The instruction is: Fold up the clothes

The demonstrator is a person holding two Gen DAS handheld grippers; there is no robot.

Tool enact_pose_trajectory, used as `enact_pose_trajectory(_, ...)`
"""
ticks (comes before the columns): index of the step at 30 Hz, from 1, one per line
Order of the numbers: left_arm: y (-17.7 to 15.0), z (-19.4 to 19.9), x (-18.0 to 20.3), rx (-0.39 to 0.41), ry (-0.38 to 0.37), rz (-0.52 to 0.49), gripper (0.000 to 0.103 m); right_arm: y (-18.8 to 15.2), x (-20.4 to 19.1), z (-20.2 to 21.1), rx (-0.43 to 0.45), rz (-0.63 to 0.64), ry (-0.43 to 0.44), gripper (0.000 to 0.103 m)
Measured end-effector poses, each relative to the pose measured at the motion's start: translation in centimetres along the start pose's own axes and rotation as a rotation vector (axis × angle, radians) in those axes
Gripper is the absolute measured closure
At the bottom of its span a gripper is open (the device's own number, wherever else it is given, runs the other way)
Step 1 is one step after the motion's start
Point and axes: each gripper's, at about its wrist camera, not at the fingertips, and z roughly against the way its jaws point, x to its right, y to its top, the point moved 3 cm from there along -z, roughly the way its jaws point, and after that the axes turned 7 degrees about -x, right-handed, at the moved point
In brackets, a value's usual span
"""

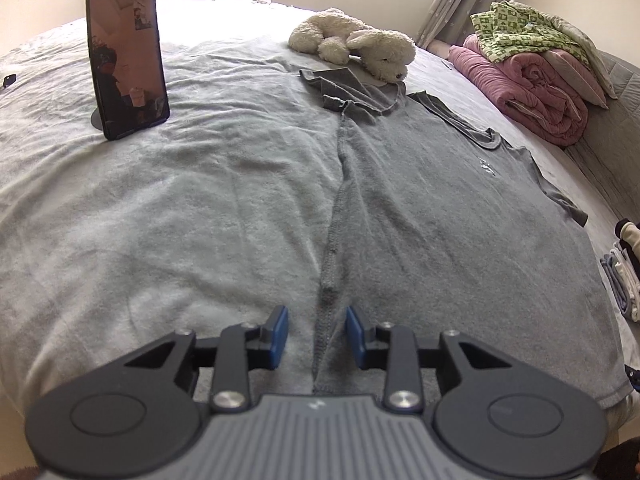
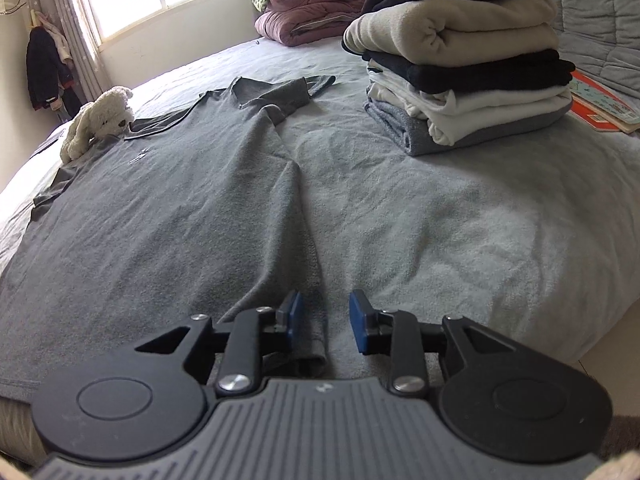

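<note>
Looking down both wrist views, I see the grey T-shirt (image 1: 440, 200) flat on the bed (image 1: 160, 220), its long axis running away from me toward the collar. My left gripper (image 1: 317, 334) straddles one long side edge at the hem, my right gripper (image 2: 325, 322) the other — equally near. Both jaws stand partly open, pads clear of the cloth, holding nothing.
</note>
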Motion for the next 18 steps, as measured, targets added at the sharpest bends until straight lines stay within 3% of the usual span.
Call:
enact_pose_trajectory(6, -0.8, -0.5, 0.9, -0.015, -0.007, -0.040, 0.076, -0.6, -2.3, -0.4, 0.009, 0.160, -0.076, 0.071)
enact_pose_trajectory(9, -0.9, -0.5, 1.2, -0.021, 0.003, -0.047, 0.093, -0.9, -3.1, -0.3, 0.002, 0.232, -0.077, 0.080)
enact_pose_trajectory(10, -0.9, -0.5, 1.2, -0.024, 0.002, -0.045, 0.100, -0.9, -3.3, -0.4, -0.003, 0.255, -0.077, 0.088)
enact_pose_trajectory(11, -0.9, -0.4, 1.3, -0.023, 0.003, -0.037, 0.101, -0.8, -3.4, -0.3, -0.007, 0.273, -0.079, 0.094)
enact_pose_trajectory(18, -0.5, 2.1, 1.6, 0.036, 0.010, -0.024, 0.101, 0.1, -3.5, 2.7, 0.045, 0.349, -0.200, 0.099)
